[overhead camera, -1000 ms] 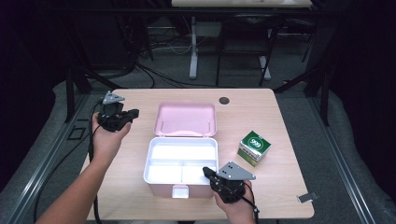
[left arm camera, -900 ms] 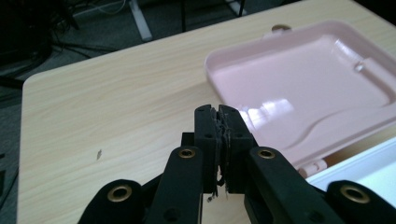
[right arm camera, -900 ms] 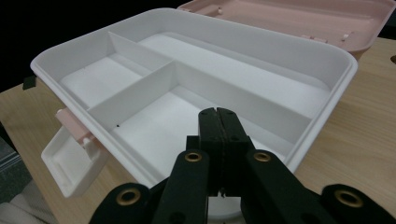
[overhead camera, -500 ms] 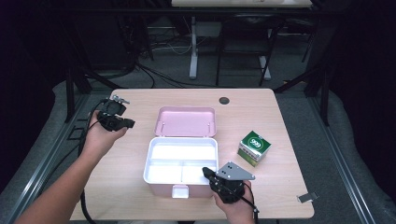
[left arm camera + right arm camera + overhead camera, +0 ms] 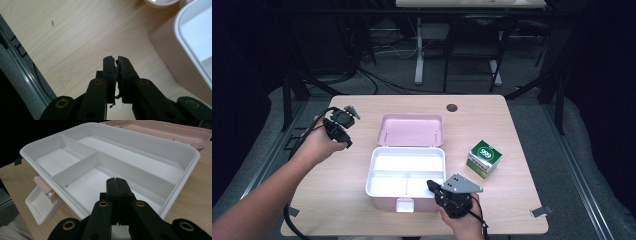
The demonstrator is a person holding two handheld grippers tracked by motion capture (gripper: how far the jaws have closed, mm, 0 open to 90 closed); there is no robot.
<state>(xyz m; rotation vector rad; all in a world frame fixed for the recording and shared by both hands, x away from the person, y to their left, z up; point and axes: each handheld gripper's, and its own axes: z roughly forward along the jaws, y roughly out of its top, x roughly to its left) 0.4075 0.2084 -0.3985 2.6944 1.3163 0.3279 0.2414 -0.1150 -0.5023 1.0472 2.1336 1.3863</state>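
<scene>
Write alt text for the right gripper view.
The right gripper, jaws shut with nothing between them, points over the near corner of an open storage box whose white tray has three empty compartments. Its pink lid lies open behind, and a white latch hangs at the front on a wooden table.

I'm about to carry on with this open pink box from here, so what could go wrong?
1. The right gripper, jaws shut, sits at the near right corner of the open box; a forward push could likely shove the box or catch the tray's rim.
2. The open lid lies flat behind the box, so a sweep by the left gripper might knock it.
3. The green carton stands near the box; sliding the box right may tip it.
</scene>
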